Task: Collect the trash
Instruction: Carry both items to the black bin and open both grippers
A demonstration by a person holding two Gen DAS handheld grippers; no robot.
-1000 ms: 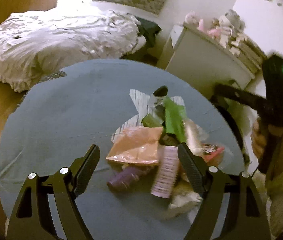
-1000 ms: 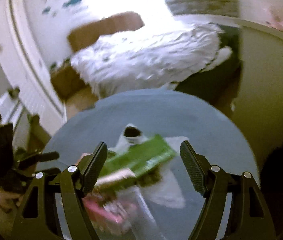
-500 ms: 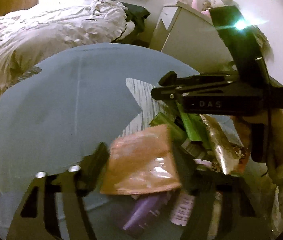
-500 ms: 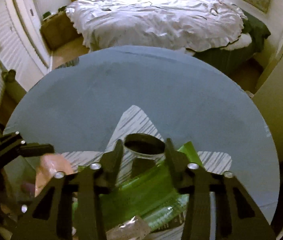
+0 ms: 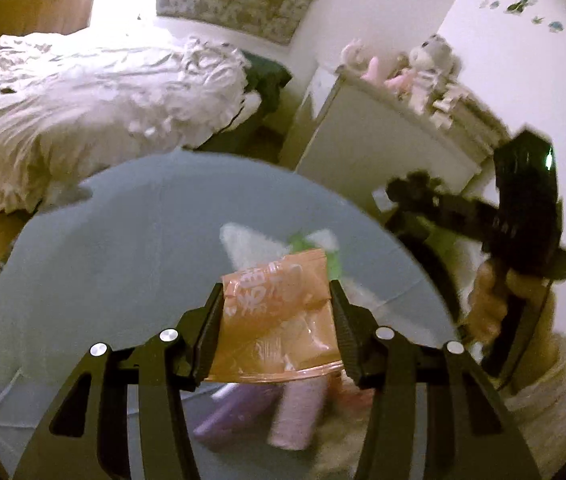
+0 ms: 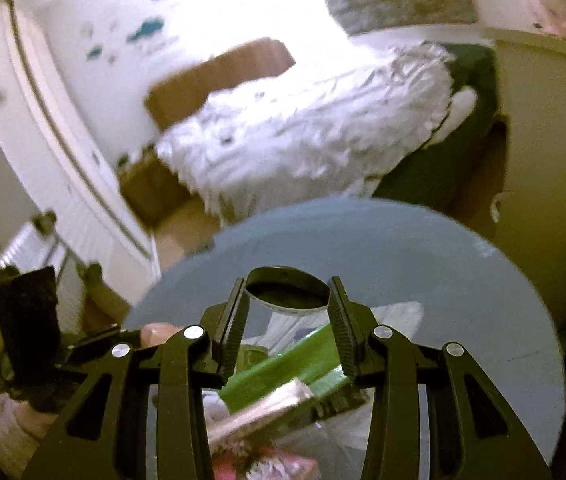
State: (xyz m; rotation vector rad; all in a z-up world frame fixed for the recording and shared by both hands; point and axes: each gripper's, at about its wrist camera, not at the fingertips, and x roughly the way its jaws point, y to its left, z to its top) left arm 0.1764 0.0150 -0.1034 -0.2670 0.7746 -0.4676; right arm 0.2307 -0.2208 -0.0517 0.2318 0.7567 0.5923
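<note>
My left gripper [image 5: 275, 300] is shut on an orange plastic pouch [image 5: 279, 316] and holds it above the round blue-grey table [image 5: 123, 248]. Under it lie a purple tube [image 5: 227, 412] and a pink bottle [image 5: 299, 416]. My right gripper [image 6: 287, 296] is shut on a clear cup with a dark rim [image 6: 287, 292], lifted above a green wrapper [image 6: 283, 368] and other trash. The right gripper also shows at the right of the left wrist view [image 5: 411, 188].
A bed with a white duvet [image 5: 83, 92] stands beyond the table. A white cabinet with soft toys [image 5: 383, 136] is at the back right. A white striped cloth [image 5: 243, 240] lies under the trash pile. A door and radiator [image 6: 35, 240] are at the left.
My left gripper closed on the orange pouch and lifted it. My right gripper closed on the cup and raised it from the pile, drawing back to the right.
</note>
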